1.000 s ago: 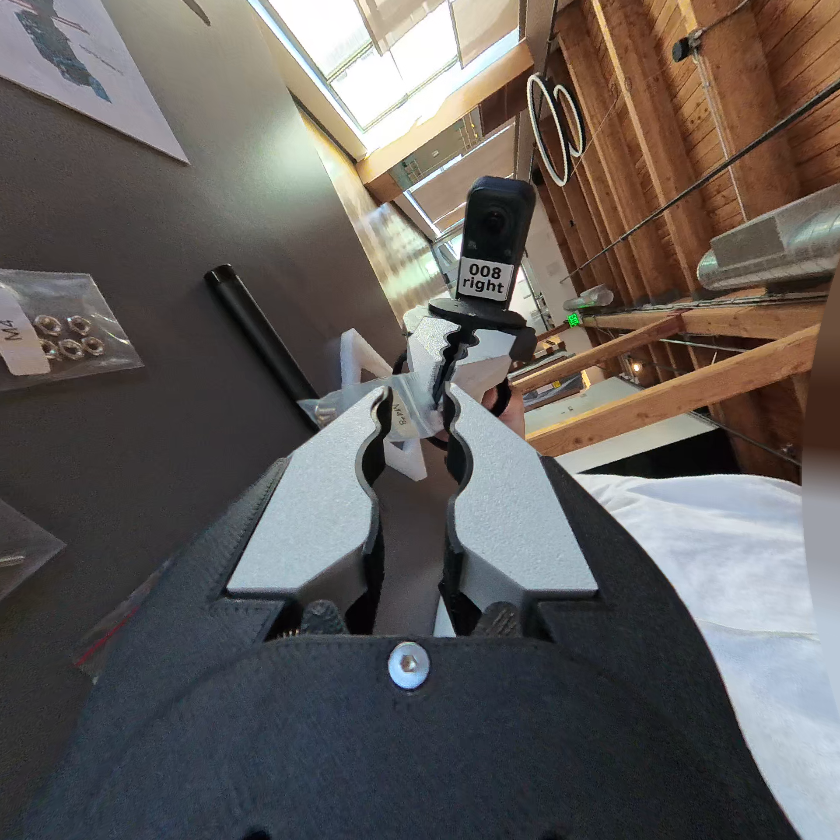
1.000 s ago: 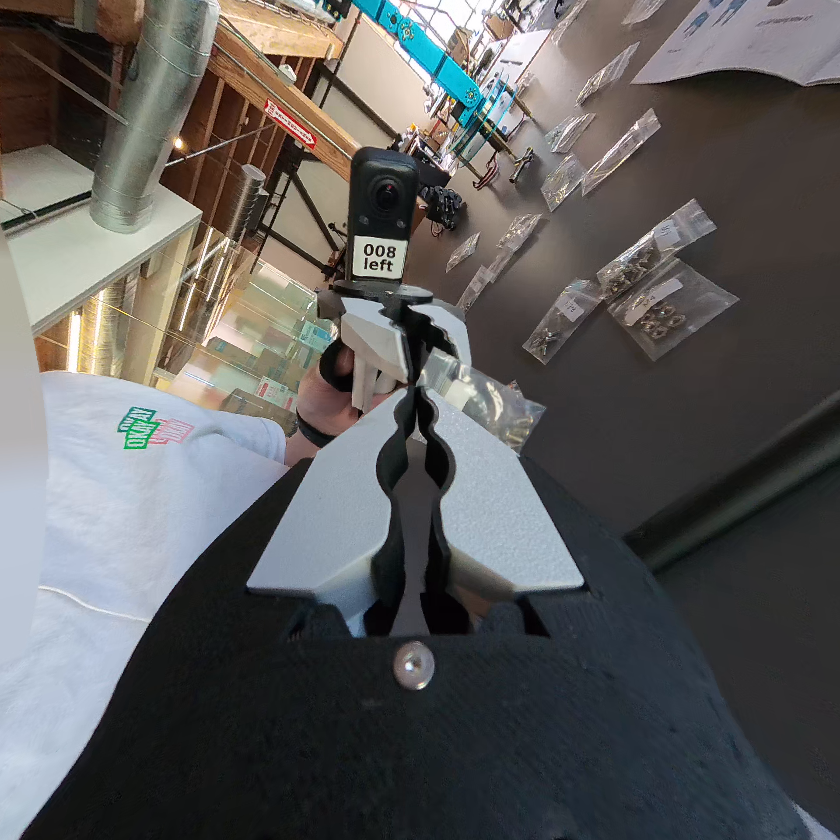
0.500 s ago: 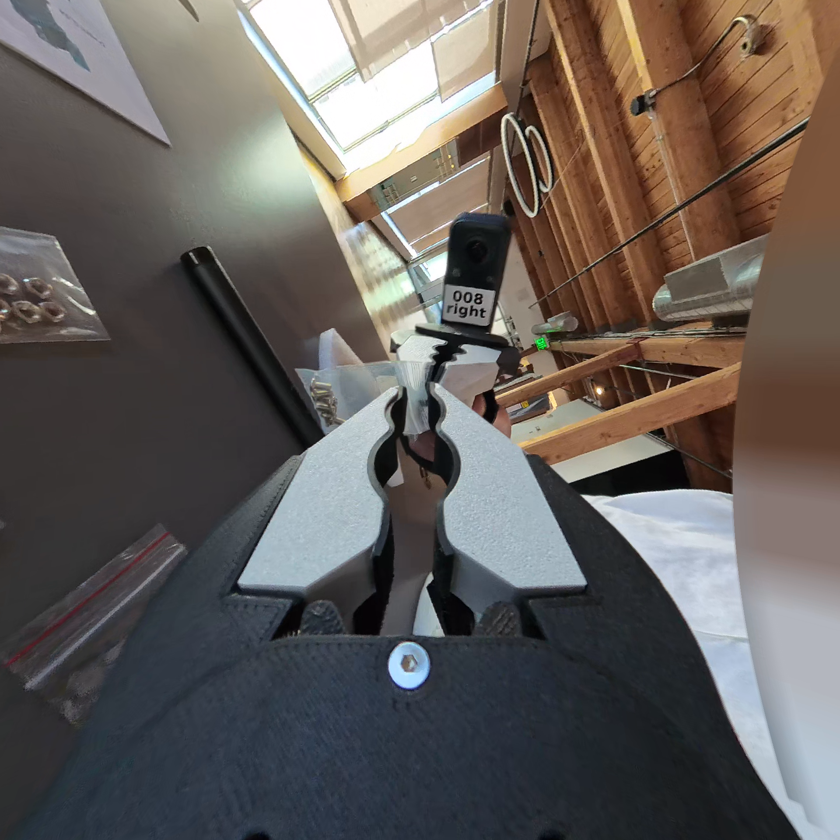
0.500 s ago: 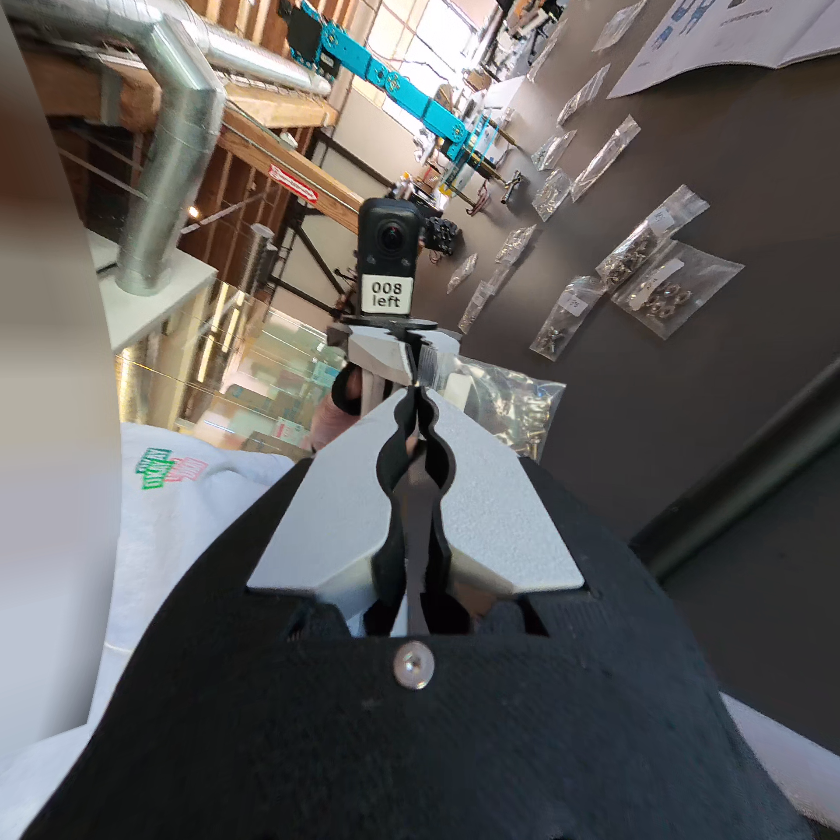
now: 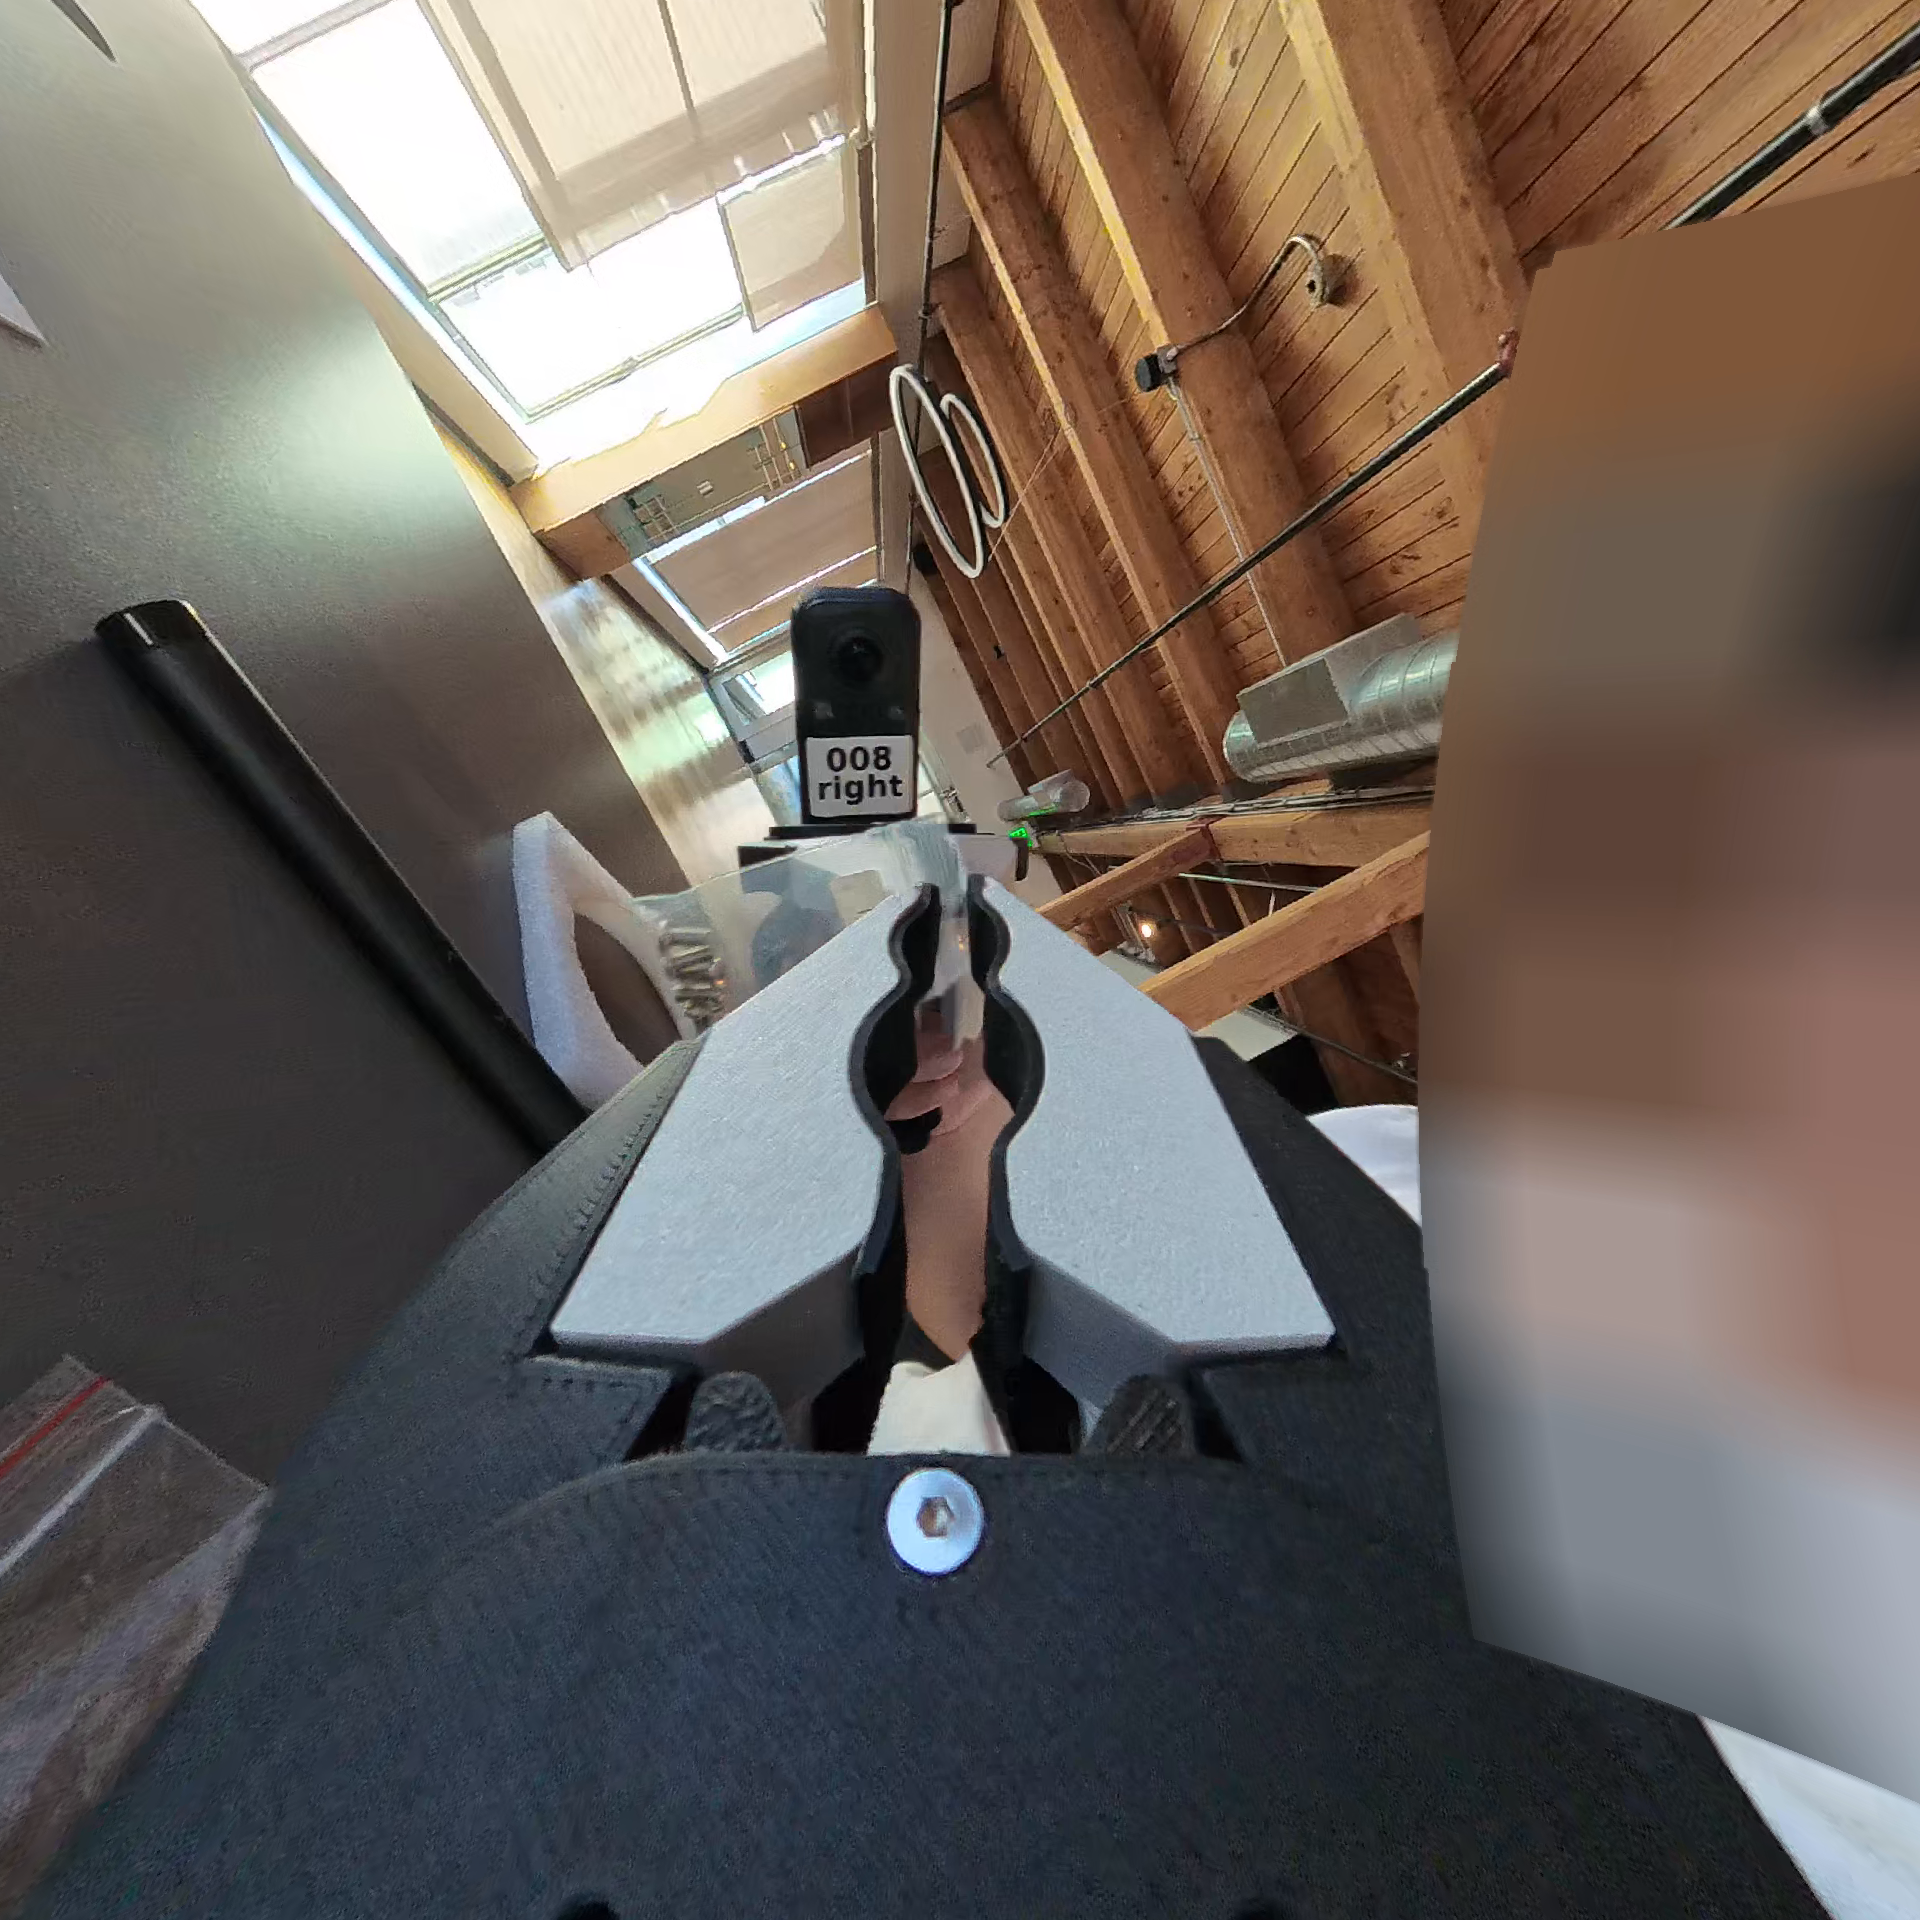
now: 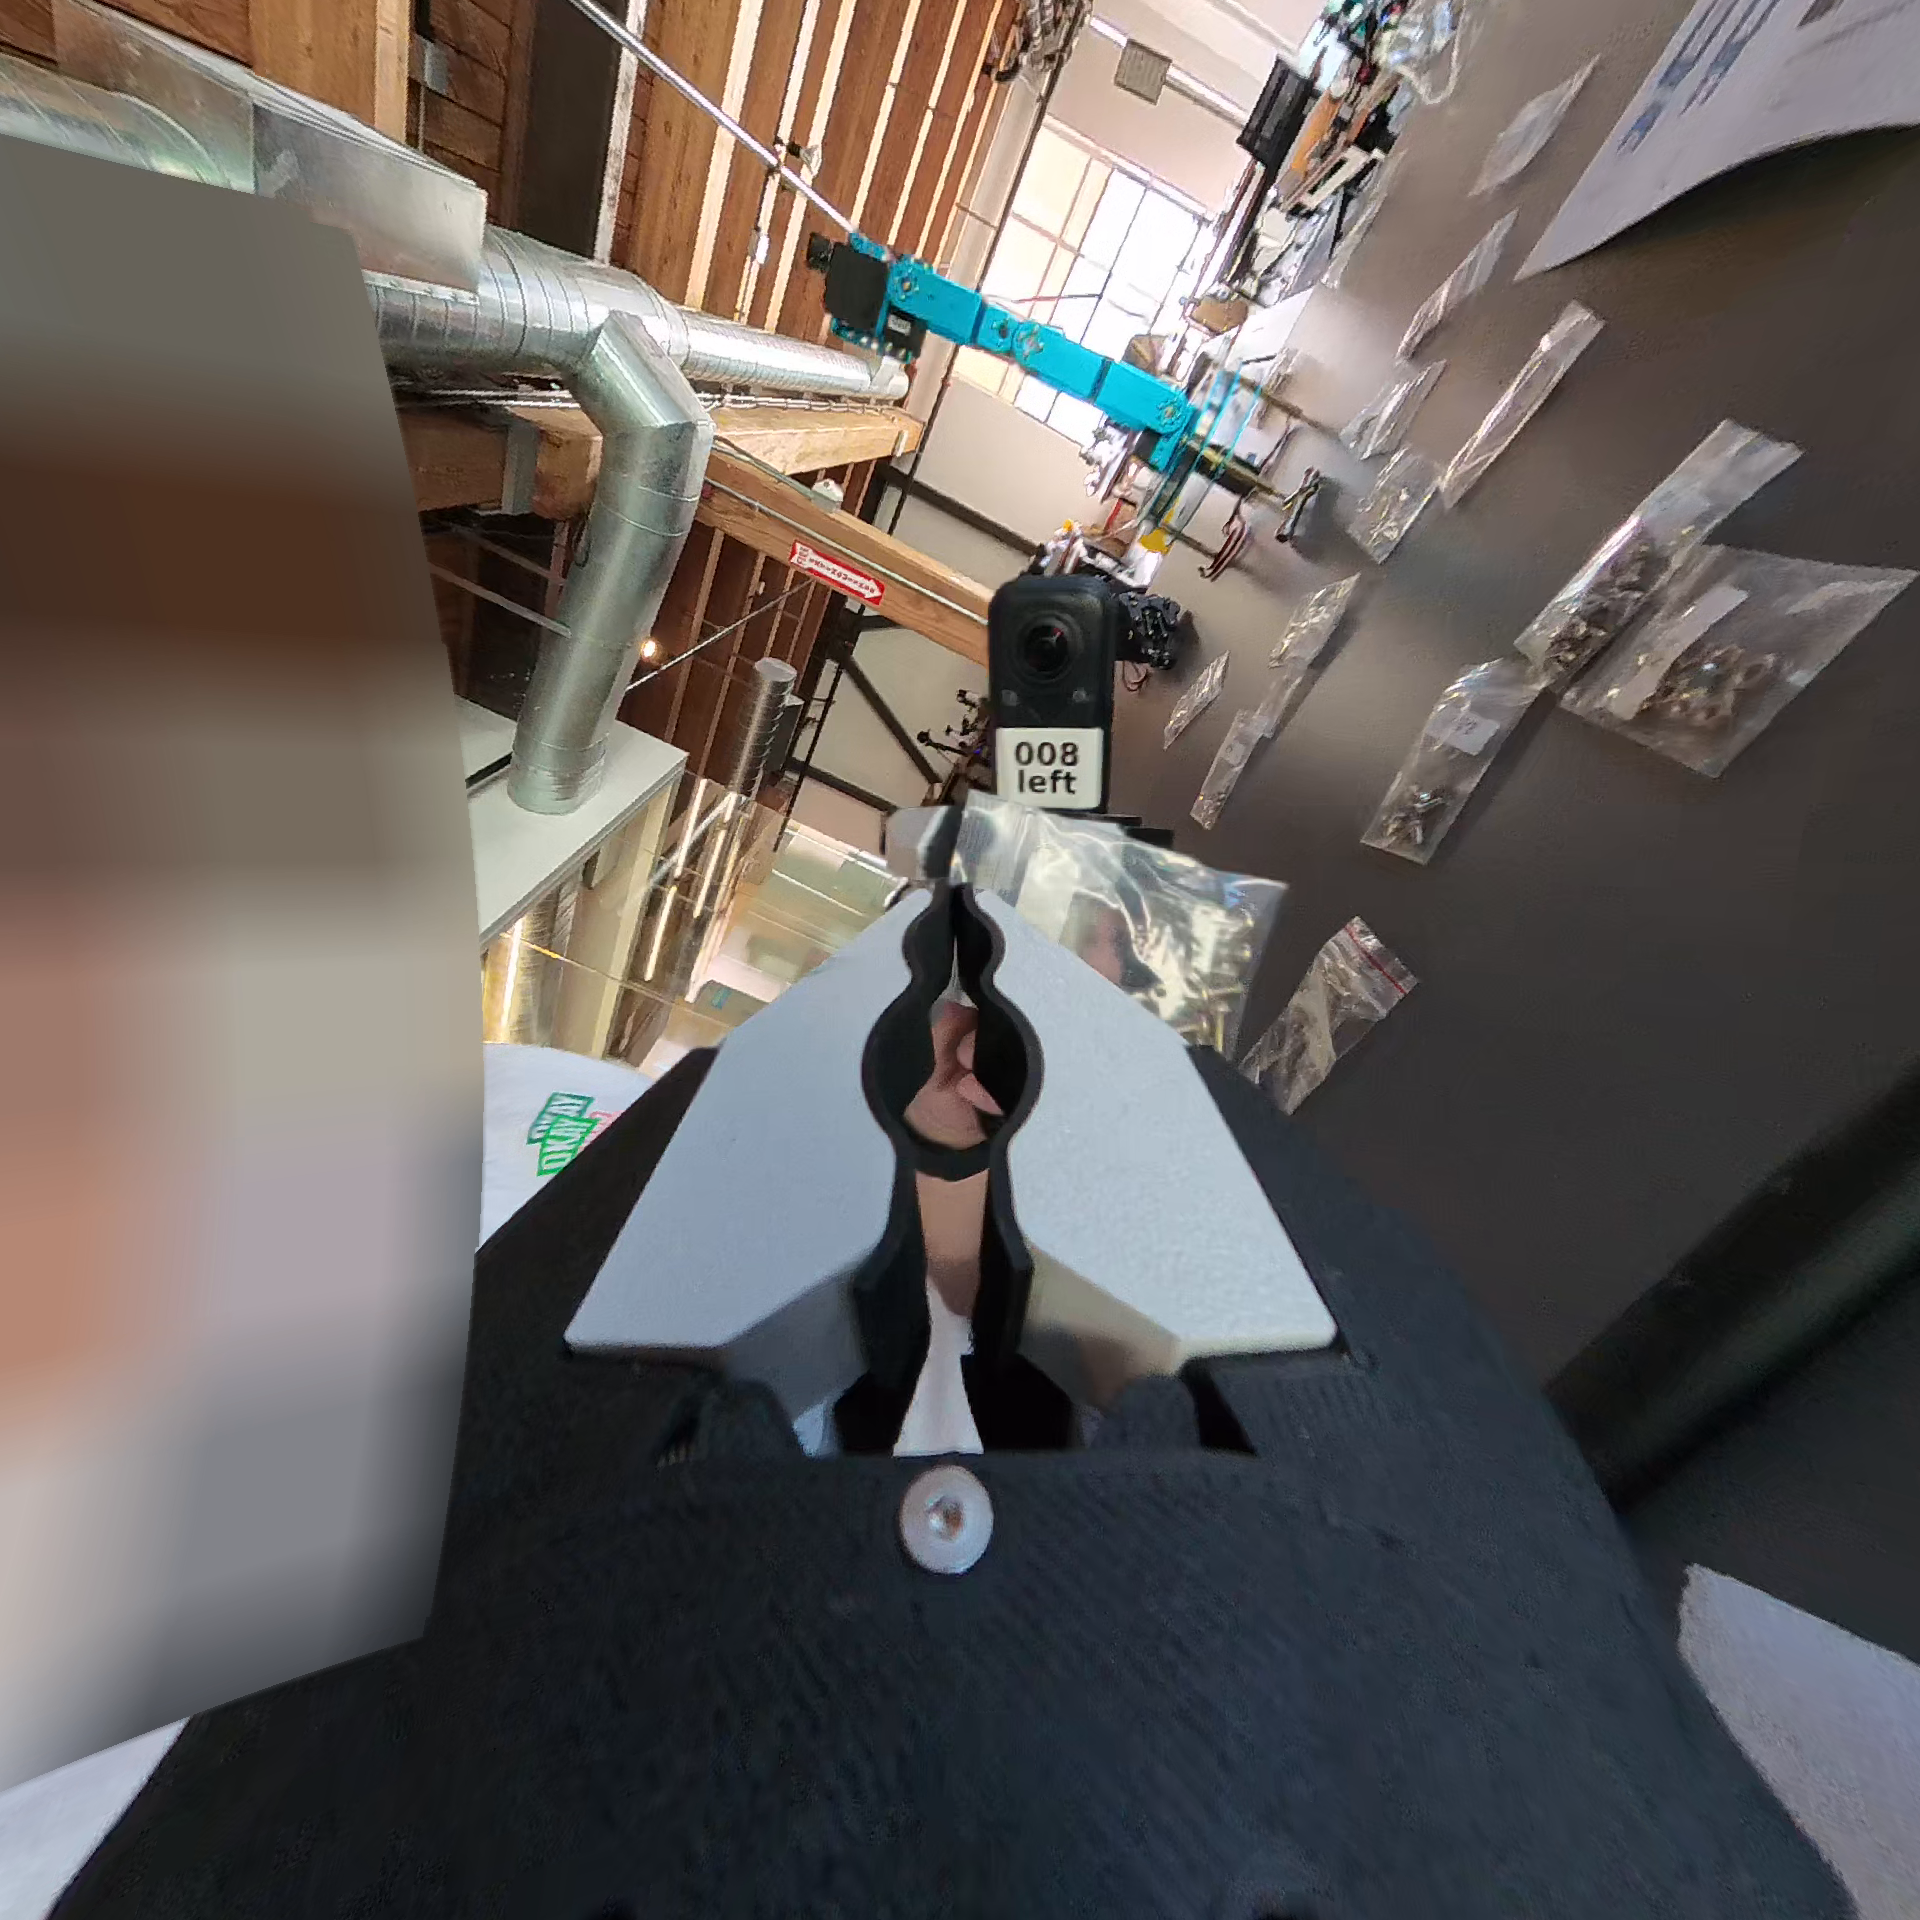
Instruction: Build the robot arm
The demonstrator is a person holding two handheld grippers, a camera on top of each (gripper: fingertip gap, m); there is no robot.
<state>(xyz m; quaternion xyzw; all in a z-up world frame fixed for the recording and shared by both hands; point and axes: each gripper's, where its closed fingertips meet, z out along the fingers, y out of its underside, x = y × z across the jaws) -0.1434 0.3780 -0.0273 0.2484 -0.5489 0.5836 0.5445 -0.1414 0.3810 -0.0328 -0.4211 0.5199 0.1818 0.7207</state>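
Note:
A clear plastic bag of small metal screws (image 6: 1153, 925) hangs between my two grippers, which face each other tip to tip above the dark table (image 6: 1662, 1039). My right gripper (image 6: 953, 896) is shut on the bag's top edge. My left gripper (image 5: 952, 906) is shut on the same edge from the other side; the bag (image 5: 727, 940) droops to the left of its tips. Each view shows the other gripper's black camera, in the left wrist view (image 5: 857, 686) and in the right wrist view (image 6: 1051, 665). A hand shows through the gaps between the jaws.
Several small clear bags of hardware (image 6: 1683, 665) lie on the table, with a white printed sheet (image 6: 1704, 125) beyond. A black tube (image 5: 312, 831), a white foam piece (image 5: 556, 935) and a red-striped bag (image 5: 94, 1455) are near. A person in a white shirt (image 6: 540, 1101) is close.
My left gripper has closed from open onto the bag's edge. Both grippers have drawn closer together and tilted up from the table. The right gripper stays shut on the bag.

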